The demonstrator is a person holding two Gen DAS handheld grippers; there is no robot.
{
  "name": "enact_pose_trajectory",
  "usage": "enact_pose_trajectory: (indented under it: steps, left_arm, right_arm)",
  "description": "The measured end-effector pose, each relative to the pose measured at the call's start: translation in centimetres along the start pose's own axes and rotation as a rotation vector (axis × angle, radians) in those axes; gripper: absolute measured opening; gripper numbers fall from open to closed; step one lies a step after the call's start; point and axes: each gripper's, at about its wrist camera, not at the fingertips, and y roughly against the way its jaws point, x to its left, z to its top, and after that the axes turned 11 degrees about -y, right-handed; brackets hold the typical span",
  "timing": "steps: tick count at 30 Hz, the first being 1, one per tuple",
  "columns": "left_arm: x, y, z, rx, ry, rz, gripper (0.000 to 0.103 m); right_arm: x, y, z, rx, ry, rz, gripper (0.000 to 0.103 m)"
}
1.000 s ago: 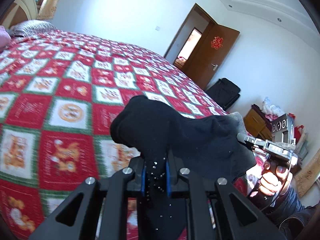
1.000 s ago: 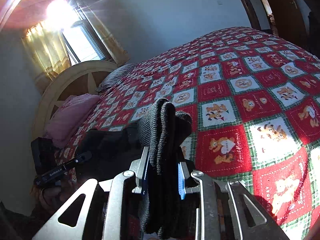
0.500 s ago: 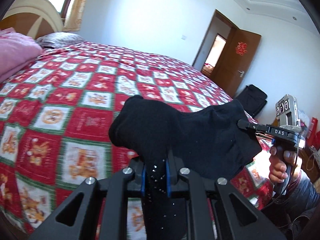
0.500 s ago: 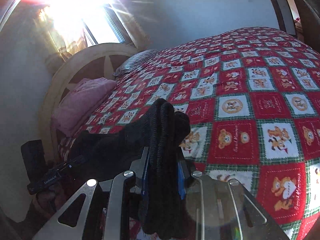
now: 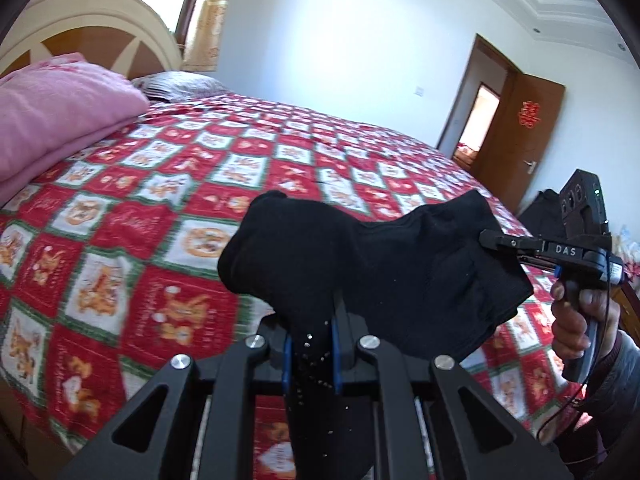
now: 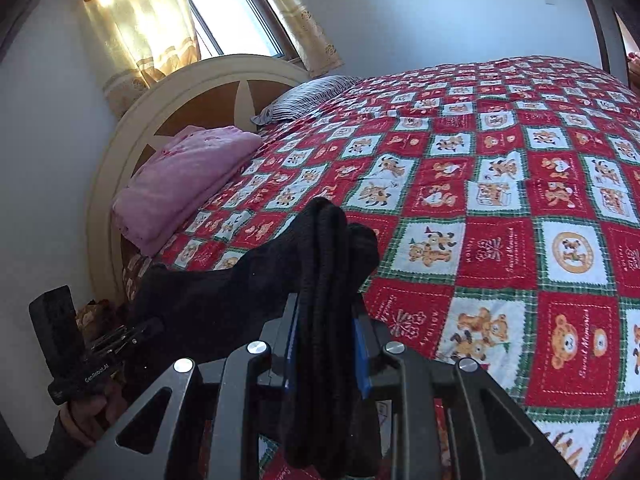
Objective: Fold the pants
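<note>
The black pants (image 5: 372,264) hang bunched between both grippers, held in the air above the near edge of the bed. My left gripper (image 5: 310,354) is shut on one bunched end of the fabric. My right gripper (image 6: 325,344) is shut on the other end, several thick folds (image 6: 332,248) pinched between its blue pads. The right gripper also shows in the left wrist view (image 5: 496,240), clamped on the pants' far corner. The left gripper shows in the right wrist view (image 6: 148,326) at the lower left. The lower part of the pants hangs out of sight below both grippers.
The bed carries a red, white and green bear-print quilt (image 5: 224,168). A folded pink blanket (image 6: 184,176) and a striped pillow (image 6: 308,94) lie by the cream headboard (image 6: 192,88). A brown door (image 5: 524,132) stands open at the far right.
Both grippers have swung with the pants toward the head of the bed; the headboard and pink blanket have come into the left wrist view. The grip on the pants is unchanged.
</note>
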Motion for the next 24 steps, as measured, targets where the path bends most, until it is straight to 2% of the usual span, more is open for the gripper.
enact_pose_trajectory:
  steps: [8,16,18,24]
  left_arm:
    - [2.8,-0.5,-1.0,0.02,0.051,0.04,0.015]
    - [4.0,-2.0,-2.7,0.066,0.074,0.048,0.016]
    - [4.0,-2.2,-2.9,0.07,0.075,0.05,0.019]
    - [5.0,-2.9,-3.7,0.09,0.097,0.082,0.048]
  right_arm:
    - [1.3,-3.9,0.5,0.026,0.002,0.005,0.024]
    - [0.5,-6.4,0.1,0.067,-0.007,-0.031,0.024]
    - [0.0,-6.9,0.0,0.08,-0.016,-0.045,0.024]
    - [-1.0,-7.8,-0.1,0.102,-0.039,-0.068,0.027]
